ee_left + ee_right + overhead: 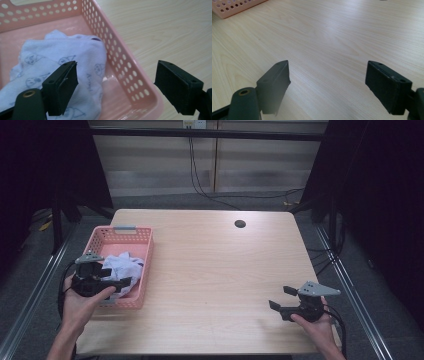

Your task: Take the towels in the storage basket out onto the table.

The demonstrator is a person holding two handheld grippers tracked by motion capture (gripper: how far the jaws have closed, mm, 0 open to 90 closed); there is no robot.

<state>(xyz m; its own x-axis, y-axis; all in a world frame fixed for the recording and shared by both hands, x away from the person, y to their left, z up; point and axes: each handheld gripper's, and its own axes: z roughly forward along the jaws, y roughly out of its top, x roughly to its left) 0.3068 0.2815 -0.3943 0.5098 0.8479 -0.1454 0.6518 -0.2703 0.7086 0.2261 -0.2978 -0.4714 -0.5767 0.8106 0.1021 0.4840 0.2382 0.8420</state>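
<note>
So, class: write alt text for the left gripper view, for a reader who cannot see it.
A crumpled white cloth with faint cartoon prints lies in a pink perforated basket on a light wooden table. The left gripper shows open jaws, holding nothing.

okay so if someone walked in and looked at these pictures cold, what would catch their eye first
Most likely the pink perforated basket at the left edge of the pale wooden table, with a crumpled white printed cloth lying inside it. Next, the left gripper held over the basket's near end, jaws open with nothing between them. The right gripper sits apart over the bare near-right part of the table, also open.
</note>
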